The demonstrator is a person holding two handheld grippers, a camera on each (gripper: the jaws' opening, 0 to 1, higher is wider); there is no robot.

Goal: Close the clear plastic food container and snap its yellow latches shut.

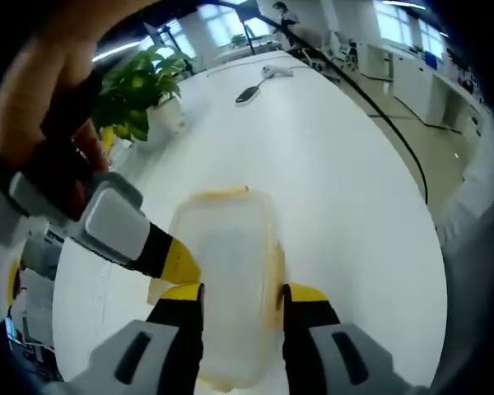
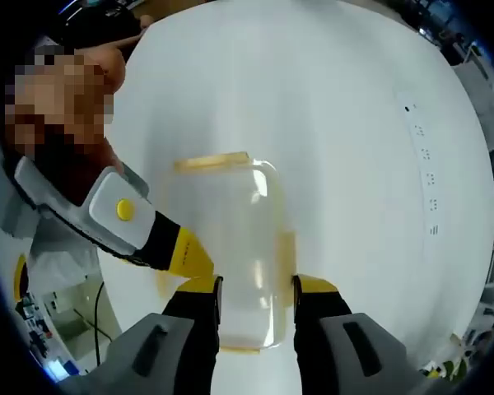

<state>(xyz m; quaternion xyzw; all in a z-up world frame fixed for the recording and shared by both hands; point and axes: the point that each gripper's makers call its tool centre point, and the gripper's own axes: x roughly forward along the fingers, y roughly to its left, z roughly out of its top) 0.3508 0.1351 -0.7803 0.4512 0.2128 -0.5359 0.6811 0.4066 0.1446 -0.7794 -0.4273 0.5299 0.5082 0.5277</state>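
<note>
Container straddled at bottom centre, latches still to be pressed

In both views the clear container (image 1: 230, 271) (image 2: 239, 263) is bracketed near the bottom by the left gripper (image 1: 243, 300) and right gripper (image 2: 255, 292), jaws spread around its walls; firm contact cannot be told. Each yellow latch (image 2: 210, 161) should be pressed squarely. Beyond, open white table (image 1: 329, 164) is left, a potted plant (image 1: 140, 95) at upper left.

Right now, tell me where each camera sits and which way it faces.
Left gripper view: rides the left gripper, looking down along its jaws, which straddle the clear container on the white table; a hand brings the right gripper in from picture left; a plant stands behind.
Right gripper view: rides the right gripper, looking steeply down on the container between its jaws; the left gripper enters from picture left.
Shared: container, table, both grippers.
</note>
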